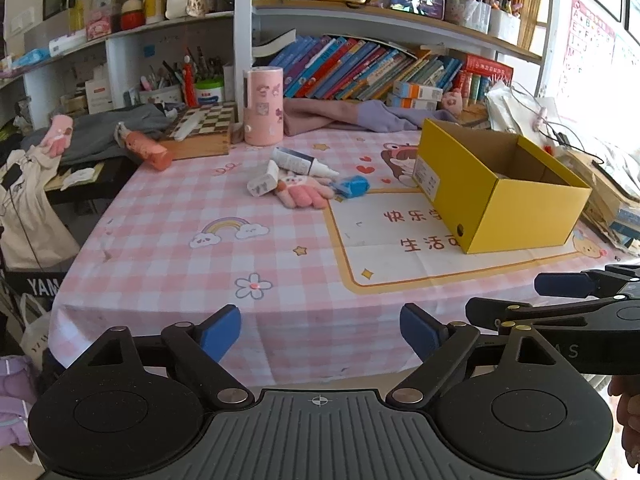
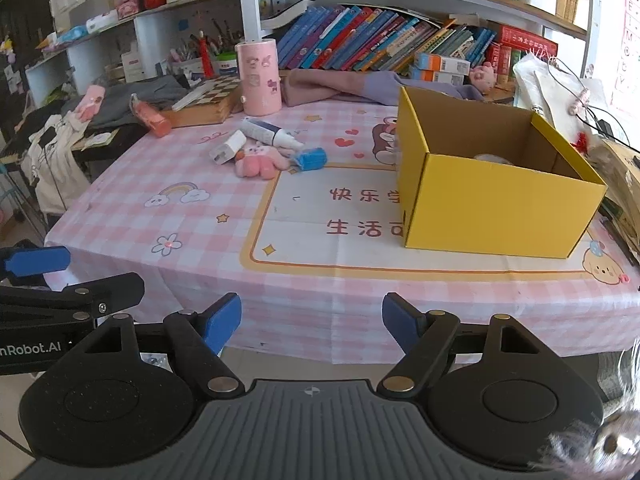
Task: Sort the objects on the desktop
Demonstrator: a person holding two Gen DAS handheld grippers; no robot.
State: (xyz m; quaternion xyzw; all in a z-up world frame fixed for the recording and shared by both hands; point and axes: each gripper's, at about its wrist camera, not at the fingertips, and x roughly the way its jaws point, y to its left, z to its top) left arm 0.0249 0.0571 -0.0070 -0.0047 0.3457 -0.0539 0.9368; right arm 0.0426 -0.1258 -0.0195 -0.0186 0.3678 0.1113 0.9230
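Beside right claw (image 2: 312,326): "nRobot.AI"

we see the near half of the tablecloth (image 1: 224,264) bare, giving open passage ahead. the yellow box (image 2: 492,196) blocks the right side, and the pink glove (image 1: 302,194) cluster lies mid-table beside it.

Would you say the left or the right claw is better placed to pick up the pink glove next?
Probably the left claw: open and empty, it sits on the pink glove's side, while the right claw faces the yellow box.
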